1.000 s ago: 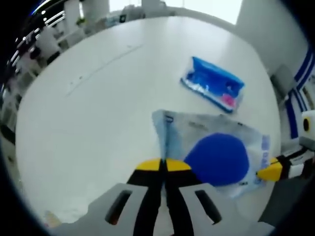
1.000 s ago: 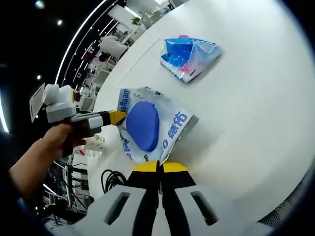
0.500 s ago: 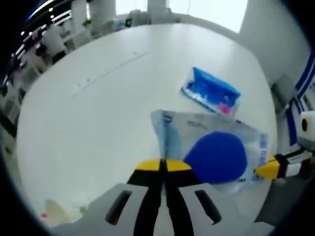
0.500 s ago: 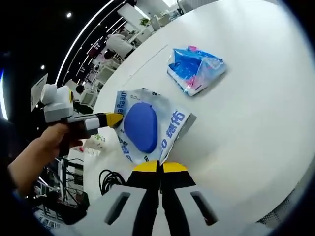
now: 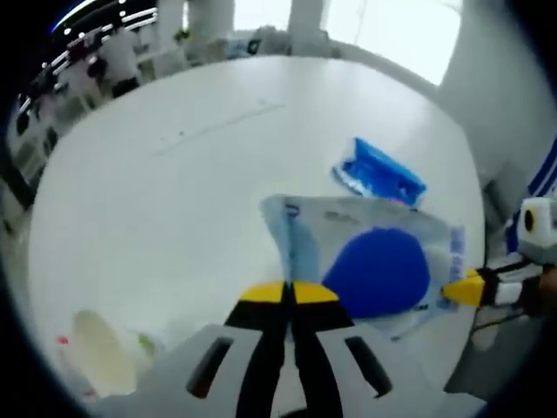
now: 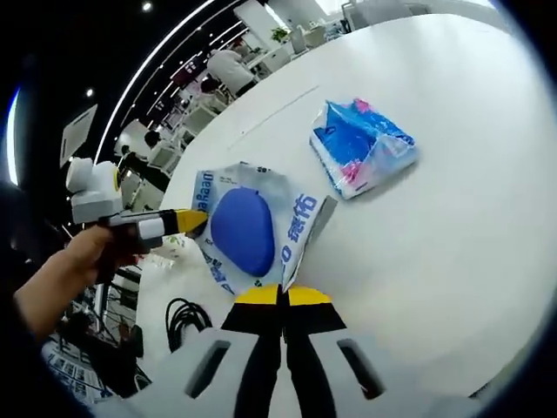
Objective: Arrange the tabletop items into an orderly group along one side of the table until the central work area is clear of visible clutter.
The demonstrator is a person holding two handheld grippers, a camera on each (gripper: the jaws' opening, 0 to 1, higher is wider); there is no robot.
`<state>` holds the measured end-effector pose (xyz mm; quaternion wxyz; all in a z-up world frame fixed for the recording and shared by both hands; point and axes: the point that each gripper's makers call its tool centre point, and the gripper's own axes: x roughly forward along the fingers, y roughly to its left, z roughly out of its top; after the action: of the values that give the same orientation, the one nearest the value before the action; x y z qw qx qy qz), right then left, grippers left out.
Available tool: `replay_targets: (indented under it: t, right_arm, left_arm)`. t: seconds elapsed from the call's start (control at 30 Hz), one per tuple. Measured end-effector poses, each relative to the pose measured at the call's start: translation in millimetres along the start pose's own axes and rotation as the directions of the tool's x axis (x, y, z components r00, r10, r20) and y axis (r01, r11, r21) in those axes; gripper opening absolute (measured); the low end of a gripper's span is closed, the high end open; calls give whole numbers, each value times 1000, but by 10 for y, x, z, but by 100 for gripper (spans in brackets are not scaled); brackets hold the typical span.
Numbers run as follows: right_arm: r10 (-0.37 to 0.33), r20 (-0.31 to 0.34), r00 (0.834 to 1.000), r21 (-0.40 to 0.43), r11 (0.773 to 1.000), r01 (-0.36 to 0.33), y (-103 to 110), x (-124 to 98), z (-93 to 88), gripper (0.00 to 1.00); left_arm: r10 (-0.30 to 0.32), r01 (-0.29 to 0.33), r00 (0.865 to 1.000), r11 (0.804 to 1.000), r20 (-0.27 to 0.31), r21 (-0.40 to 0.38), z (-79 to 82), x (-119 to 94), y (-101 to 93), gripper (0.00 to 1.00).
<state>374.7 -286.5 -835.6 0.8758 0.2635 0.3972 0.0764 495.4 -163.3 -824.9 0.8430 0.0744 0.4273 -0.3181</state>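
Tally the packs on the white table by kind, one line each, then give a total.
Clear bag with a blue oval print, held by both grippers: 1
Blue tissue pack: 1
Total: 2

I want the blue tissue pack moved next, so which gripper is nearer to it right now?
Hard to call. Both the right gripper and left gripper are shut on opposite edges of the clear bag, each apart from the blue tissue pack lying beyond it.
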Motion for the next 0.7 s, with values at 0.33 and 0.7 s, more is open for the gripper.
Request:
replay_targets:
  t: [0.33, 0.7]
  right_arm:
    - [18, -30, 999, -154, 988, -23, -12, 98, 191, 0]
    - [55, -69, 996, -324, 943, -74, 93, 343, 412, 0]
  left_arm:
    - [35, -29, 998, 993, 48, -114, -137, -96, 100, 0]
    - [82, -54, 992, 963, 96, -263, -347, -188, 289, 0]
